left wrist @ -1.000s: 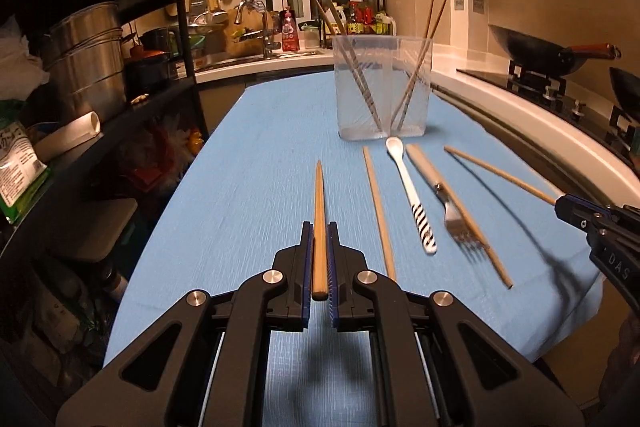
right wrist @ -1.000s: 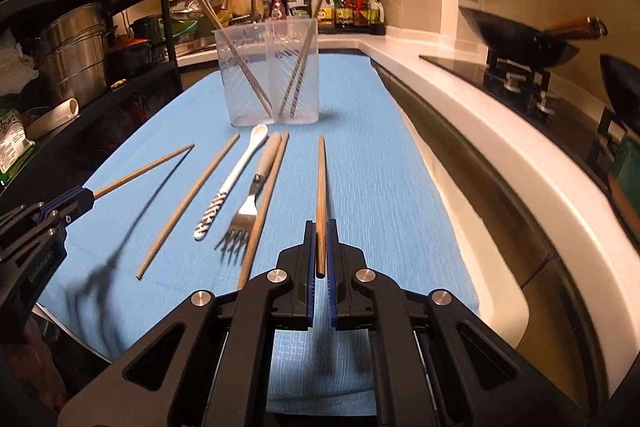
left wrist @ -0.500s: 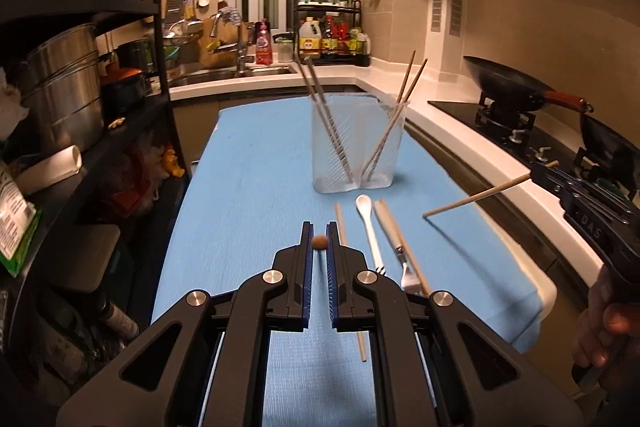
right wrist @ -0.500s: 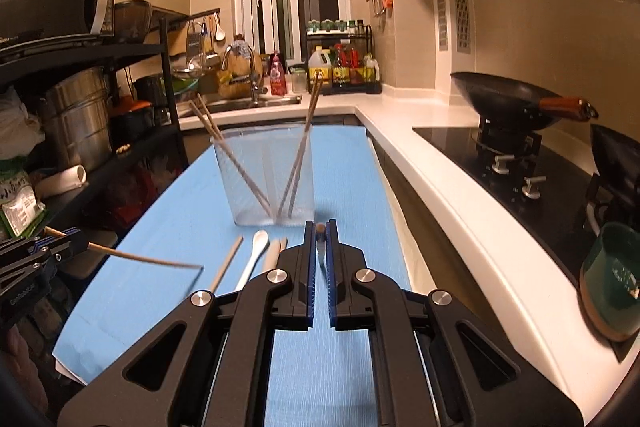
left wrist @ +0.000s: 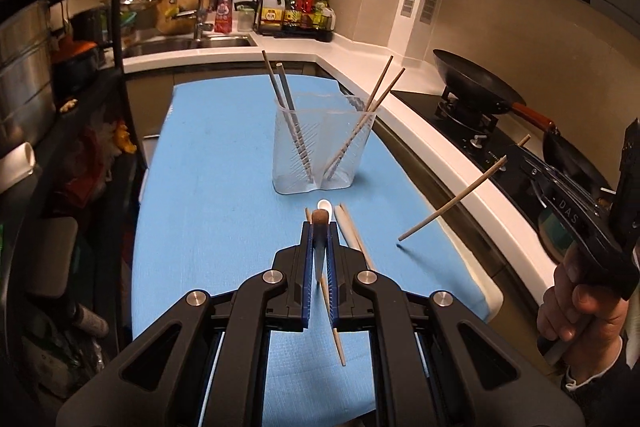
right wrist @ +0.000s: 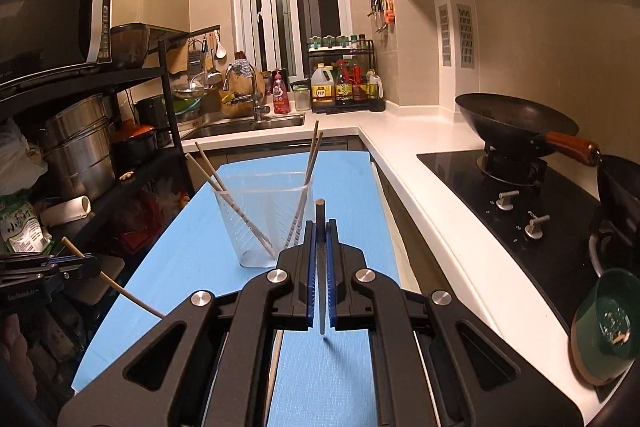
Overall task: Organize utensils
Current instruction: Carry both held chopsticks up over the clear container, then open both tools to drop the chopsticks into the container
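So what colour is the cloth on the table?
Light blue. The cloth shows best in the left wrist view.

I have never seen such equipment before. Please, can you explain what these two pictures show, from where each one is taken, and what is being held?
No robot: a person holds a two-finger gripper in each hand, each with a camera looking along its fingers. The left gripper is shut on one wooden chopstick; its view also shows the right gripper holding another chopstick above the blue cloth. A clear container stands there with four chopsticks leaning inside. In front of it lie a white spoon and more utensils, mostly hidden. The right view looks past its own chopstick toward the wok.
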Action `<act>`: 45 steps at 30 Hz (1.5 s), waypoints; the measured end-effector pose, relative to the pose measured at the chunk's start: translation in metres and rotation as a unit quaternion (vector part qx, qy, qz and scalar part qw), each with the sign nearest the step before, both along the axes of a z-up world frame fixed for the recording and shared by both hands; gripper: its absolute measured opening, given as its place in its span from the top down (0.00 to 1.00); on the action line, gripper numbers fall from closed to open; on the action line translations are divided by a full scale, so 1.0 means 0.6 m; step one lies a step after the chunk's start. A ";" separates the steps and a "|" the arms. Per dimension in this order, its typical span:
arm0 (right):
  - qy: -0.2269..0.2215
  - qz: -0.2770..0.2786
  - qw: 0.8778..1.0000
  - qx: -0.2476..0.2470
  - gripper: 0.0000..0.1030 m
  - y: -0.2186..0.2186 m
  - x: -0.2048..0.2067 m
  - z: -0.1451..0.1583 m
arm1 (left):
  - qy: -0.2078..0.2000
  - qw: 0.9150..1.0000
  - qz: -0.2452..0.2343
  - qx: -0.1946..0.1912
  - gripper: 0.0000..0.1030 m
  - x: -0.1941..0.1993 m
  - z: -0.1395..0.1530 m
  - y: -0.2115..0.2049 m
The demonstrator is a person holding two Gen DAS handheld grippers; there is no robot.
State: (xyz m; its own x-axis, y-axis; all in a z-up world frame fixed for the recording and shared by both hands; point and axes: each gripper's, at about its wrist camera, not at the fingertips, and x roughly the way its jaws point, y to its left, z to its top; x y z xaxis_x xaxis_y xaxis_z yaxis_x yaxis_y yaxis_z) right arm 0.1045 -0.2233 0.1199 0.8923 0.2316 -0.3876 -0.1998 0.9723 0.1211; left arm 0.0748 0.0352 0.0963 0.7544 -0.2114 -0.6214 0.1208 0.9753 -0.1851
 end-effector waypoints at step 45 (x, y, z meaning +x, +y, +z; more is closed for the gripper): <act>0.005 0.068 0.998 -0.012 0.95 0.061 0.160 0.246 | -0.049 0.998 -0.020 0.019 0.94 0.158 0.227 0.023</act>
